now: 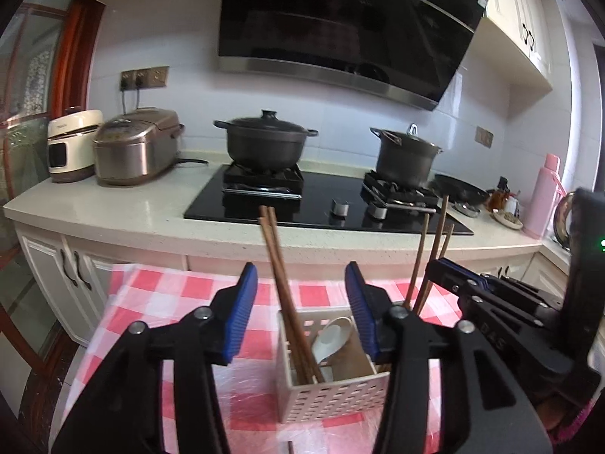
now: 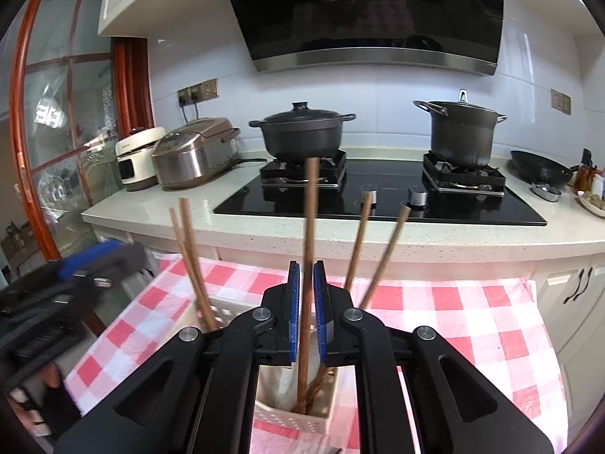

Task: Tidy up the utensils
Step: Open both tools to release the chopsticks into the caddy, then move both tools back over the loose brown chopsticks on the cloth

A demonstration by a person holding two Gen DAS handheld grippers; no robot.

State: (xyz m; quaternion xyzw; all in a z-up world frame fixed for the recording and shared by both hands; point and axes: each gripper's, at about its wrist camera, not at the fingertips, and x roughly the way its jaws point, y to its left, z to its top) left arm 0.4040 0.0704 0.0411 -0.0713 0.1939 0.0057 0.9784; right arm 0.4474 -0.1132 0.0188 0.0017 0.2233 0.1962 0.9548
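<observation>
A white perforated utensil holder [image 1: 332, 389] stands on the red-and-white checked tablecloth [image 1: 159, 295]. It holds two wooden chopsticks [image 1: 281, 283] and a white ceramic spoon [image 1: 332, 336]. My left gripper [image 1: 300, 314] is open just above the holder, its blue pads either side of the chopsticks without touching them. My right gripper [image 2: 307, 314] is shut on one wooden chopstick [image 2: 309, 234], held upright with its lower end inside the holder [image 2: 298, 416]. Two more chopsticks [image 2: 372, 257] lean to the right, and a pair [image 2: 189, 253] leans left. The right gripper also shows in the left wrist view [image 1: 491, 295].
Behind the table runs a white counter [image 1: 113, 208] with a black gas hob [image 1: 325, 204], two dark pots [image 1: 264, 143] [image 1: 408, 155], two rice cookers [image 1: 136, 147], a pan [image 2: 540, 168] and a pink flask [image 1: 544, 193]. A chopstick tip [image 1: 290, 447] lies on the cloth.
</observation>
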